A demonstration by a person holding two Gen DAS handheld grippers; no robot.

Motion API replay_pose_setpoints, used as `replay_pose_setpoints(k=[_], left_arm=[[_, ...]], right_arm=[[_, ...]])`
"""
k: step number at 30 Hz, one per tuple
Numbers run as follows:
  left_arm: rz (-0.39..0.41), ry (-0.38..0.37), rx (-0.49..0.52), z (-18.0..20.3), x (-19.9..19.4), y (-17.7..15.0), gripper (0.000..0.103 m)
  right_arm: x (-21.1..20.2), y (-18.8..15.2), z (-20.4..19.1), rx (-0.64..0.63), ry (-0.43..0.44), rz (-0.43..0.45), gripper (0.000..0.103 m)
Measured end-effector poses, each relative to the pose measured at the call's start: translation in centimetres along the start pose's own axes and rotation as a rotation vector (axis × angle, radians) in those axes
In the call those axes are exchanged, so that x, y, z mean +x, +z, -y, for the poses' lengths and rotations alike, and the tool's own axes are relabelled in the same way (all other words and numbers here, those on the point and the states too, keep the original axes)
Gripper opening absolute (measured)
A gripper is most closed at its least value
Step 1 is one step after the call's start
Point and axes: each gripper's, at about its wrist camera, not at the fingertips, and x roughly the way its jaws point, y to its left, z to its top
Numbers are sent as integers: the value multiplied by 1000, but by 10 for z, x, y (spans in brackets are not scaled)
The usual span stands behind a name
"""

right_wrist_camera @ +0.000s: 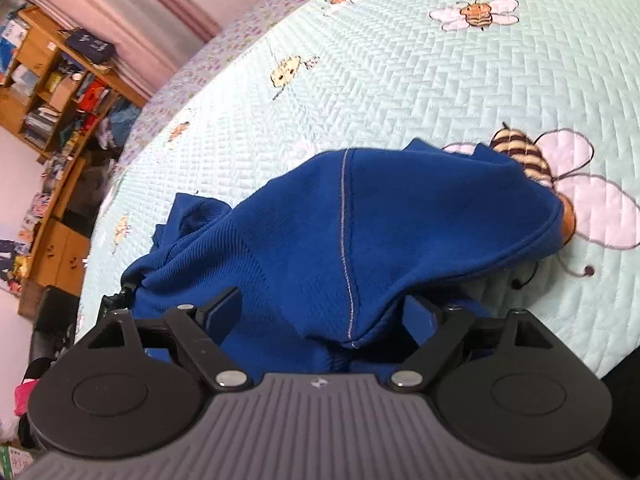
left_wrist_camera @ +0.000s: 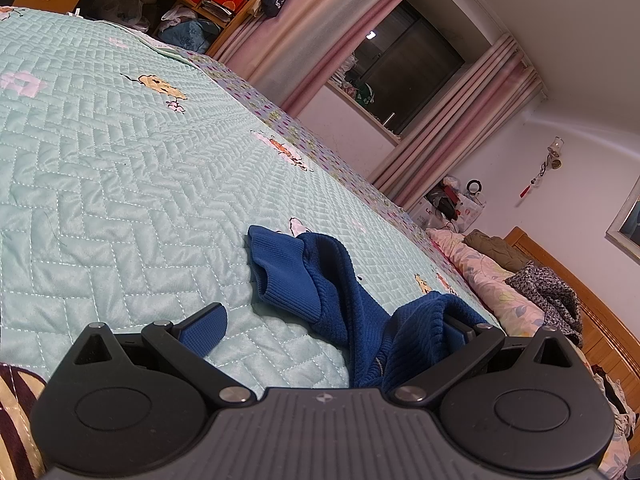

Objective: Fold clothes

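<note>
Blue knit fabric, thick and ribbed at the cuffs, is making up the garment [left_wrist_camera: 320, 280] that is lying rumpled on the pale green quilted bed [left_wrist_camera: 120, 184]. It is looking soft and limp, light to middling in weight, likely to sag and bunch wherever it is lifted and unlikely to slip off rubbery pads. The firmest places to take hold of are probably the ribbed cuff [left_wrist_camera: 284, 276] and the stitched seam [right_wrist_camera: 346, 240], where the cloth is doubled.

In the left wrist view the left tool [left_wrist_camera: 332, 324] is standing wide: its pad at nine o'clock is hovering bare over the quilt, while the finger at three o'clock is sitting buried under a fold of the knit. Cloth is trailing across the gap, yet the jaws are not pinching it.

In the right wrist view the right tool [right_wrist_camera: 320, 312] is also spread wide, and the garment is draping in a hump from twelve o'clock down into the gap between the fingers. Fabric is touching both, though whether any is being clamped cannot be told; the spread suggests not. The sweater is neither flat nor folded.
</note>
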Motion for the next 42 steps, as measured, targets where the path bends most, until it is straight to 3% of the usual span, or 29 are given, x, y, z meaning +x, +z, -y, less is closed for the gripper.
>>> replay_pose_setpoints(k=[5,9,14,18,26,28,33,39,42], left_arm=[[0,0,0,0,0,0,103],[0,0,0,0,0,0,103],[0,0,0,0,0,0,103],[1,0,0,0,0,0,103],[1,0,0,0,0,0,103],[2,0,-1,0,0,0,103],[2,0,-1,0,0,0,103],[2,1,0,0,0,0,103],[3,1,0,0,0,0,103]], right_arm=[[3,-7,-25,-24,-71,44,86],[-5,-8,-41,-181,-154,153,85],[-19,-13,-60,-515,-266,306,87],[-25,-12,-66,-626,-353,382,88],[-1,-10,-95,-691,-204,349,91],[8,-4,-104,-675,-123,334,91],[24,15,-94,-466,132,247,91],[25,0,-65,-403,130,209,91],[1,0,-43,-363,133,213,91]])
